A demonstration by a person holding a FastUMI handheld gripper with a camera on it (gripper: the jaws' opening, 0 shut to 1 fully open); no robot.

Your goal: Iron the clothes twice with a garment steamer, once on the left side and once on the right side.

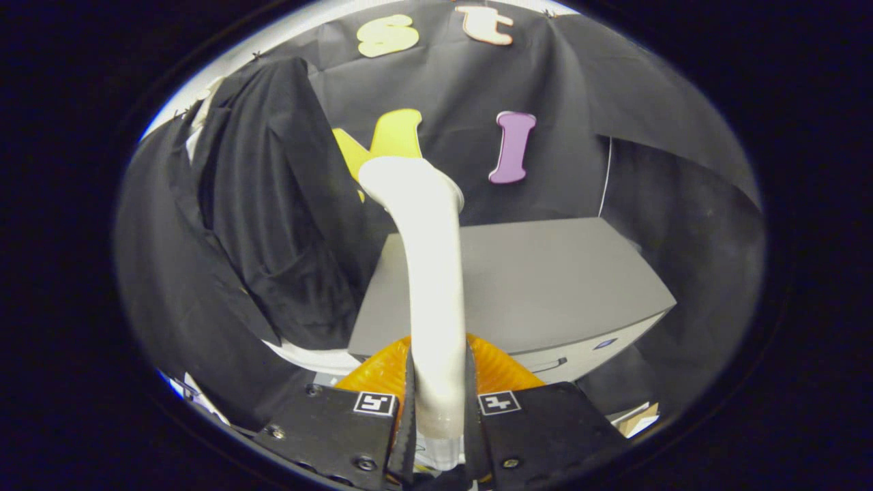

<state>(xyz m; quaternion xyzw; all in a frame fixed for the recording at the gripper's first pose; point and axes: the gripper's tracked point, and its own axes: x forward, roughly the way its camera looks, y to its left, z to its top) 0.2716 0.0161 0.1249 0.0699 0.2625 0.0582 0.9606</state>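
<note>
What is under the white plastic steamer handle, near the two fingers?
The gripper is shut on the white plastic steamer handle. Beneath it bulges a translucent orange part, then a grey cabinet top. The handle hides the orange part's middle.

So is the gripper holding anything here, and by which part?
Yes: the gripper is shut on the garment steamer, both fingers pressing its white handle near the lower end.

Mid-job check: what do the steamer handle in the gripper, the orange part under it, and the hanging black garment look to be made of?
Steamer handle, clamped in the gripper: looks like smooth, glossy white plastic, with soft highlights along its curve. Orange part: seemingly translucent, ribbed plastic, since light glows through it; probably the tank. Black garment: matte woven fabric that drapes in folds, no sheen. The fibre type cannot be told.
</note>
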